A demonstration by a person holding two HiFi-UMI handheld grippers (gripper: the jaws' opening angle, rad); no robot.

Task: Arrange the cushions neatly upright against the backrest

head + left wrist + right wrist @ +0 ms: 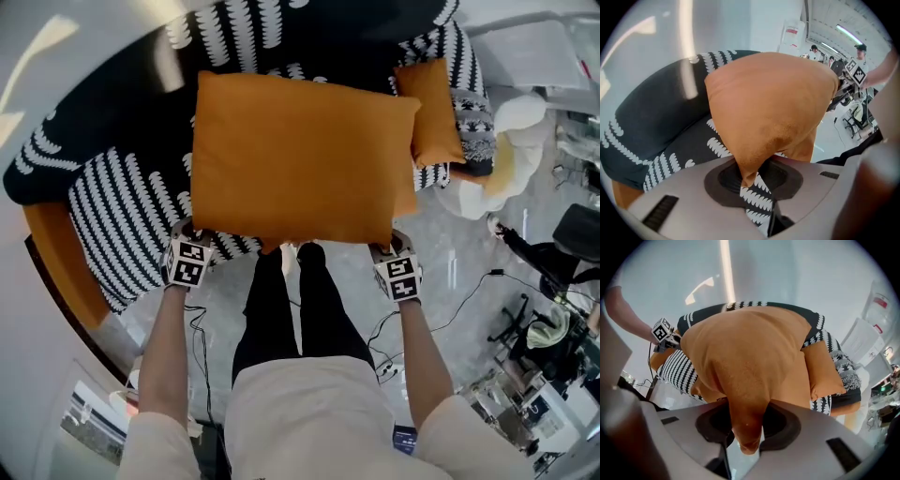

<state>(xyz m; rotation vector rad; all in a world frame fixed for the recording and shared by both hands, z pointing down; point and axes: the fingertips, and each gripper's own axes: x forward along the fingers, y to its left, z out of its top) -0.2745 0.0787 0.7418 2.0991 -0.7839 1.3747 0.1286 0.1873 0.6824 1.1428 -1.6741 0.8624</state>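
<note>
My left gripper (pixel 749 177) and right gripper (pixel 746 434) each pinch a lower corner of the large orange cushion (pixel 300 159), holding it over the black-and-white sofa (pixel 122 216) seat. A smaller orange cushion (pixel 433 112) leans at the sofa's right end.

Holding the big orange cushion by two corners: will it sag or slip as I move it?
Likely soft but light: the big orange cushion bunches at the left hand-held gripper and right hand-held gripper, yet spans them nearly flat. Small corner pinches may slip if jerked.
</note>
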